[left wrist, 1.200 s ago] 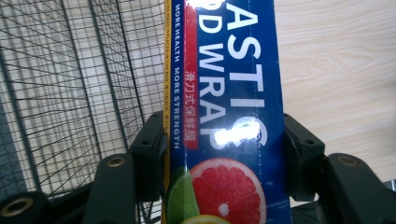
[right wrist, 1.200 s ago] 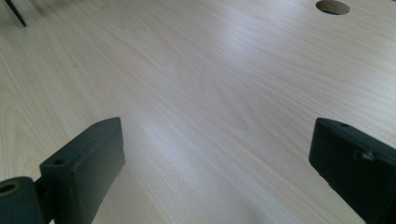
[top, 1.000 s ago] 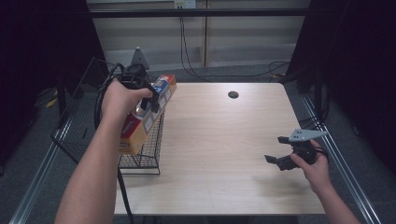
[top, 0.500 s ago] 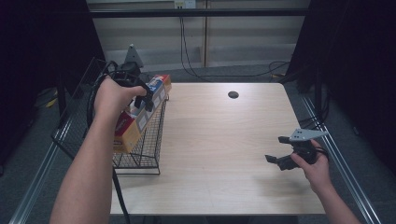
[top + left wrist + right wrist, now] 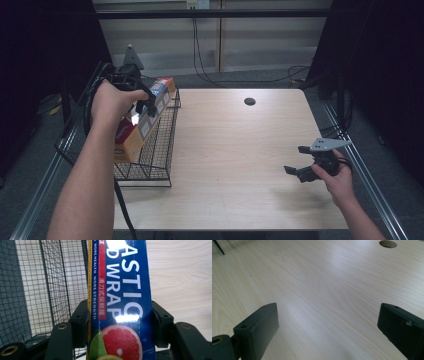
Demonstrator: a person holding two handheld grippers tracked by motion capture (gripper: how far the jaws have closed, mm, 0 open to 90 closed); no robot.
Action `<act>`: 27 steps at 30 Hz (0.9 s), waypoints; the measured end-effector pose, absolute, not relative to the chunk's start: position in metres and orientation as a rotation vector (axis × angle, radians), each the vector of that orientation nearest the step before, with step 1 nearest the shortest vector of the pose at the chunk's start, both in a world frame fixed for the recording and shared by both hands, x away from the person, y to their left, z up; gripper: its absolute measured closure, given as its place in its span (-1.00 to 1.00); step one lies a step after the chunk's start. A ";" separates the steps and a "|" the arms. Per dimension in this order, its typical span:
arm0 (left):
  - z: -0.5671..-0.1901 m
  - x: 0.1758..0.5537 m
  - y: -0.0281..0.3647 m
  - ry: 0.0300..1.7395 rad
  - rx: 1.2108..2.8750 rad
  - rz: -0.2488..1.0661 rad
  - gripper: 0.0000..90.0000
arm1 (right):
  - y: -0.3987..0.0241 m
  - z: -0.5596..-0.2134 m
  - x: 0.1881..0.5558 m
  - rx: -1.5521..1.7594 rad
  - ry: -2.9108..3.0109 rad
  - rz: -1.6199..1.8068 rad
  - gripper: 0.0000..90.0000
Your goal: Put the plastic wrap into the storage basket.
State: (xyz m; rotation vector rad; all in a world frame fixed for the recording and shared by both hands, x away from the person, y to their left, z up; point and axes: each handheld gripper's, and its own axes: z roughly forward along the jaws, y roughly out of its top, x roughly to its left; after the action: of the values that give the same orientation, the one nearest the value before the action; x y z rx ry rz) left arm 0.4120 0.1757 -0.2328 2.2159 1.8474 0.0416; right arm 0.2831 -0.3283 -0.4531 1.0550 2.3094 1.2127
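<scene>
High view shows the left gripper clamped across a long plastic wrap box, which lies lengthwise in a black wire basket at the left edge of the wooden table. The box rests tilted, its far end raised at the basket's back rim; the basket's narrow width seems to be why it sits along the basket, not across it. Left gripper view has both black jaws pressed against the box's two long sides, the blue face with its citrus picture between them, so the grip is firm and crosswise, probably to keep the long box from swinging. The left forearm reaches forward, the hand arched over the gripper from above. The right gripper hovers low over bare table near the right edge, jaws spread wide and holding nothing, the hand relaxed and well apart from the basket.
</scene>
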 end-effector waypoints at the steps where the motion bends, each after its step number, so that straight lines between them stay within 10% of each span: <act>1: -0.232 0.412 0.177 1.851 2.213 0.037 -0.02 | -0.328 -0.453 0.283 1.054 2.310 1.213 -0.92; 27: -0.223 0.414 0.202 1.919 2.128 0.073 -0.02 | -0.329 -0.453 0.284 1.053 2.307 1.202 -0.92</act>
State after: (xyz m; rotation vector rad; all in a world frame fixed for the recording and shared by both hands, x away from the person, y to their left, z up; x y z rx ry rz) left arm 0.4137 0.2023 -0.2230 2.1277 1.9185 0.0726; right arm 0.2835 -0.3286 -0.4535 1.0528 2.3067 1.2018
